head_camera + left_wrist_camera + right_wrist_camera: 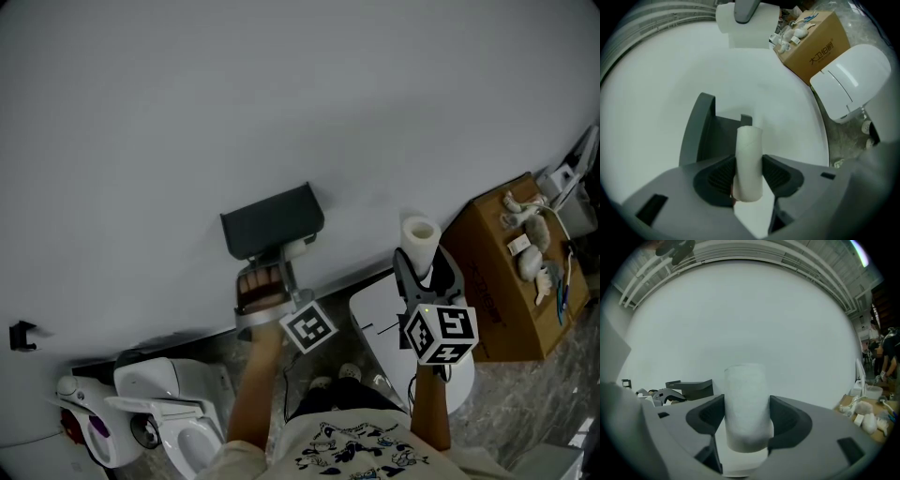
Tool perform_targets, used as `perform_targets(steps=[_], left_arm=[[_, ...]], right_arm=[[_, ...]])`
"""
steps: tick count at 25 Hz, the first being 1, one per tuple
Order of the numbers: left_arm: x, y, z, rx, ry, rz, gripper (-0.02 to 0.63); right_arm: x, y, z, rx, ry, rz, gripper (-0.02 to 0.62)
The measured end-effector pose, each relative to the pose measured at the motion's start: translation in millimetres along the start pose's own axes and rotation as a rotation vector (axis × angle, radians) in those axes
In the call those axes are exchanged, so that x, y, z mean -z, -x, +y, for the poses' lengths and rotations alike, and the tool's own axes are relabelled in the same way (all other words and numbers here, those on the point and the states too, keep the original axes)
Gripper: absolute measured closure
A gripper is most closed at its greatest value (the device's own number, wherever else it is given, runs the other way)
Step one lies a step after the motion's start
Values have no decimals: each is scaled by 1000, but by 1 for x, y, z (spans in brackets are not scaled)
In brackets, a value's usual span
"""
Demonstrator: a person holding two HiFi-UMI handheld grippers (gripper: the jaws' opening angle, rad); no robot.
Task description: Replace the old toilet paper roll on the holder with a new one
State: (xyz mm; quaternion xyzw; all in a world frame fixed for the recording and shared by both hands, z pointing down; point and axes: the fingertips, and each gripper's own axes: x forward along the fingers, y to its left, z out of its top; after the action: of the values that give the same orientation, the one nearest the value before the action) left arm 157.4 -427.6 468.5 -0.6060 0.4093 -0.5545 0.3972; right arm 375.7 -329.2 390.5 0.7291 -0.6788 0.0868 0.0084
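**Old roll pinched at the holder, fresh roll ready alongside**

Your left tongs (750, 174) were closed on the old roll (749, 154), a thin pale tube standing upright with both ribbed pads pressed against its sides. The grip sat low on the tube, so most of it rose clear above the pads. That probably left you room to work it away from the dark holder (699, 133) on the wall (281, 94) without the tongs fouling the bracket. The tube stood directly in front of the holder's open side and very near it. No view showed whether its far end was seated there or free.

Your right tongs (746, 418) clasped the new roll (745, 390) around its lower half, also upright. You held it off to the right of the holder, near but apart from it, likely so the swap could follow once the spot was vacant. In the head view the new roll hung in front of the wall between the holder and the cardboard box (511, 267). It was touching neither of them.
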Motion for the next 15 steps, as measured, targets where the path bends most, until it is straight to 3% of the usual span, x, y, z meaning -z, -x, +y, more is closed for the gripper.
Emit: perform_targets(steps=[4,9,15], left_arm=[[-20,0,-3,43,33,-38,422],[-42,-1,6,-25,-30,-82,422],[-94,2,4,-36,-53,-168,422]], right_arm=[[3,-1,-11,11,-2,8,290],[8,3,-17,32,-2,22,290],[11,9,-43,61,-4,28,290]])
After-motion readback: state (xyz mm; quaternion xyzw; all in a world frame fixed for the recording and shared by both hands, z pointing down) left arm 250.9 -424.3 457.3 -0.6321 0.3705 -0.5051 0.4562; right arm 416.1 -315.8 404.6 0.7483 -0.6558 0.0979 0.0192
